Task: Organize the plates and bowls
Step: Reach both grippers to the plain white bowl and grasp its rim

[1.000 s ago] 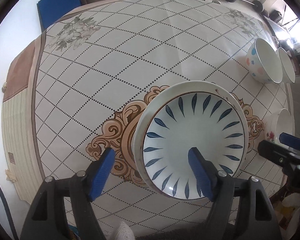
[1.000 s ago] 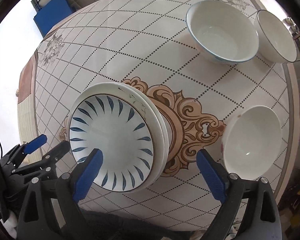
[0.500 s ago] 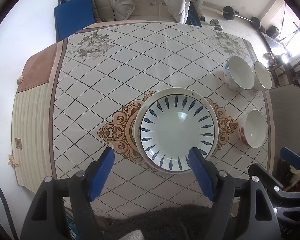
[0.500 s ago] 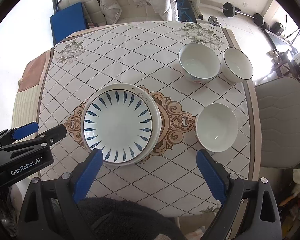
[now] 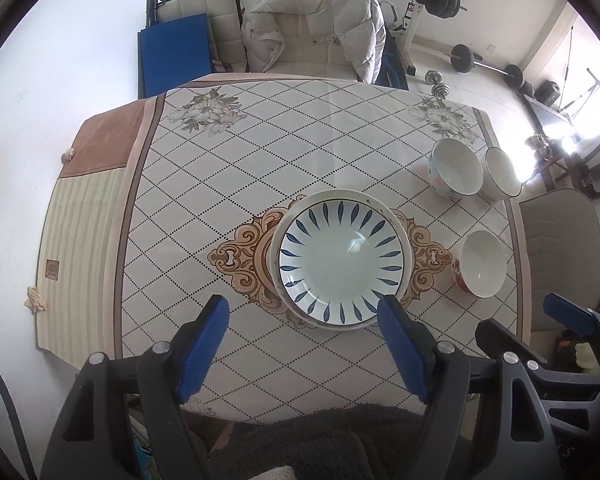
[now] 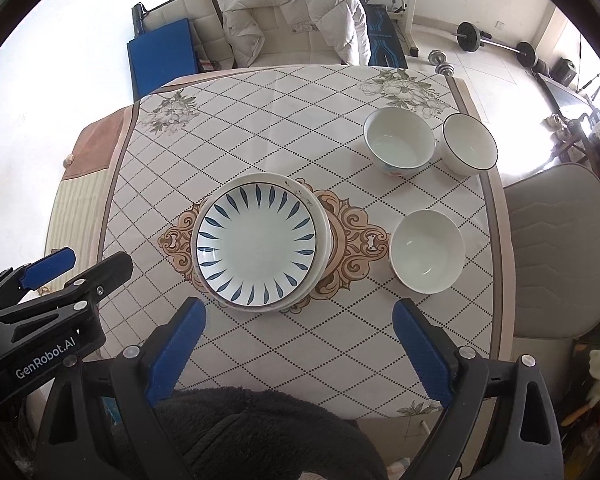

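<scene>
Left wrist view: the left tongs [image 5: 302, 344] stand wide apart with nothing between their blue fingers [image 5: 204, 346], raised well above the worktop [image 5: 260, 152]. Just ahead of the tongs, nearer the right-hand finger, a stack of plates [image 5: 342, 260] rests on the ornate gold medallion of the patterned cloth; the top plate is white with blue leaf strokes round its inside. Beyond that finger and out to the right sits a white bowl with red flowers [image 5: 482, 264] on its side, apart from the stack. Further ahead on the right, a dotted bowl [image 5: 456, 168] and a dark-rimmed bowl [image 5: 502, 174] stand side by side near the worktop's edge, upright. The right tongs [image 5: 536, 322] show at the right border, also parted and empty.

Right wrist view: the right tongs [image 6: 298, 342] are spread wide and grip nothing, high over the worktop [image 6: 284, 116]. The plate stack [image 6: 258, 242] lies ahead, towards the left-hand finger. One white bowl [image 6: 427, 251] sits ahead of the right-hand finger [image 6: 422, 356], clear of the plates. Two more bowls [image 6: 398, 140] [image 6: 469, 143] stand further ahead to the right, close together. The left tongs [image 6: 86, 262] enter from the left edge, parted and empty. A dark fleecy sleeve [image 6: 260, 432] shows below the tongs.
</scene>
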Motion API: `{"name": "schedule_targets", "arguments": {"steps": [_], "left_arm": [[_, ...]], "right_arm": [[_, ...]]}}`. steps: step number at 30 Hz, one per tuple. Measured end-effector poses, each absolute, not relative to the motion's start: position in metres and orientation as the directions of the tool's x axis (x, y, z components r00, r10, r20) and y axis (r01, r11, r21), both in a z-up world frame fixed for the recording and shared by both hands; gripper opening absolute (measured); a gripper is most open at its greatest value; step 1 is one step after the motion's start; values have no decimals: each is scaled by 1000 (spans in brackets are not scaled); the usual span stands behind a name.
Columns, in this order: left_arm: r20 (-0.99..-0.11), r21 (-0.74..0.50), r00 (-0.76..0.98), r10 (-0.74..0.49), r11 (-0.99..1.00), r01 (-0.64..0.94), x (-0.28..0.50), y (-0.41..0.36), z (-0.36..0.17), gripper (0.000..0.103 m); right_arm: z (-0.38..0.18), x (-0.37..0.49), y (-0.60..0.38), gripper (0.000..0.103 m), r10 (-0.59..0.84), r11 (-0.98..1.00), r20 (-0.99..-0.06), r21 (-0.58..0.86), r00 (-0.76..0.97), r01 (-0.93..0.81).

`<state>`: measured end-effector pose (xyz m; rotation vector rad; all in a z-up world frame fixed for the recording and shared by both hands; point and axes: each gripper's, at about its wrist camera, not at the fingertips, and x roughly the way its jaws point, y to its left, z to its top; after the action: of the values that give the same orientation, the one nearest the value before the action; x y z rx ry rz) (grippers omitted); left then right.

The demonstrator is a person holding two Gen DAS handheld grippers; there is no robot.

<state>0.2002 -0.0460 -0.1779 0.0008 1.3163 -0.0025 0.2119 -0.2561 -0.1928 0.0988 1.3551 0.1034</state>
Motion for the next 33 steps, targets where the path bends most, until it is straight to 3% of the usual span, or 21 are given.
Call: {"name": "schedule_targets", "arguments": {"steps": [11,17,20,22,27,33], "left_arm": [[-957,-3,288,14,998,-57,178,-47,-173,75],[-896,-12,443,3,999,-31,182,-50,-156,76],[-864,2,504,-7,1000,17,190,-59,-151,76],[-848,16,530,-14,999,52,196,-69,-152,92],[-865,-18,492,-97,987,162,214,-102,-167,92],[-921,-33,366,-134,962,270,243,-167,-213,92]], "right_arm": [[-187,200,-272,97,207,978,-950,205,235,-34],[-190,191,-305,97,277,949,-914,309,296,65],[-194,187,-327,97,241,947,-905,298,351,119],[-201,188,-345,97,205,947,-912,276,354,162],[-232,192,-398,97,120,942,-942,208,314,264],[-283,203,-463,97,165,895,-954,251,249,370]]}}
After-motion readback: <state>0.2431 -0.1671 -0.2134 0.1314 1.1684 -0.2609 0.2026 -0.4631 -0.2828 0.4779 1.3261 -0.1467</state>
